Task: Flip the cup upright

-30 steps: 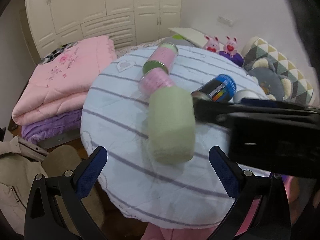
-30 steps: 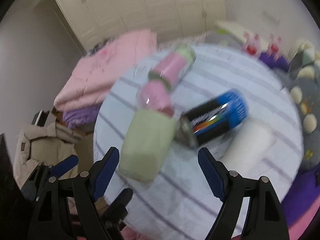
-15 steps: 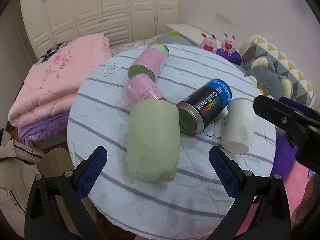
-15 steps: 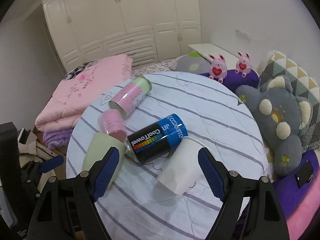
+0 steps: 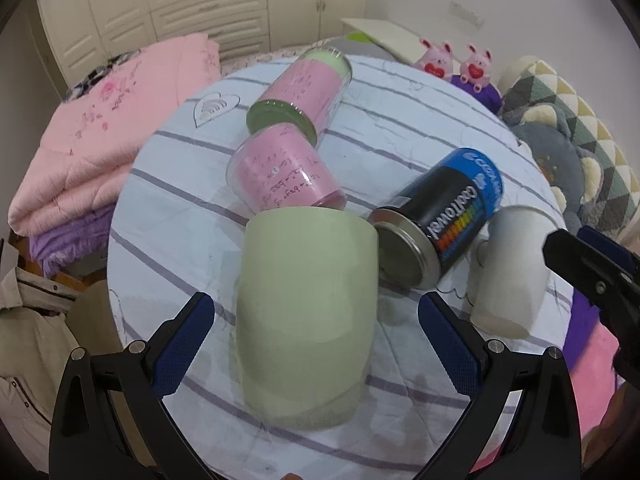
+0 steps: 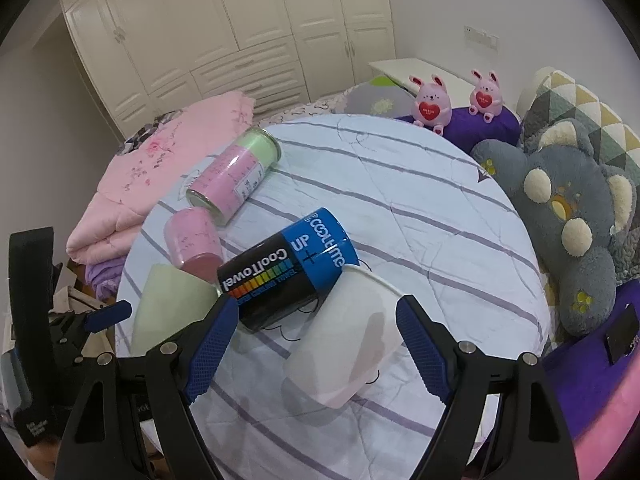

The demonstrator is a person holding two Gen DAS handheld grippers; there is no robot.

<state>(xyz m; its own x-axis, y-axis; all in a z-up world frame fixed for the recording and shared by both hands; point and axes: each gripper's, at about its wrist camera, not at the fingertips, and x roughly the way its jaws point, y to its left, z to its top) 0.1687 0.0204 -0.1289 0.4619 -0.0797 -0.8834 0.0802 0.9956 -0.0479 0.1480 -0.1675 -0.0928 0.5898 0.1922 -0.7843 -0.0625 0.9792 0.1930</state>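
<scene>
Both grippers spread wide and empty, left gripper (image 5: 310, 318) lined up on the green cup (image 5: 306, 316) lying on its side, touching the black-and-blue can (image 5: 440, 222), looks light, stiff and smooth, so pinch the mid-body sides

Left tool (image 5: 312, 336): black plastic arms w/ silver screws, blue ribbed pads (image 5: 182, 344) on fingertips. Right tool (image 6: 316, 344): same build, black frame, blue textured pads (image 6: 212, 350), silver bolts near knuckles.
</scene>
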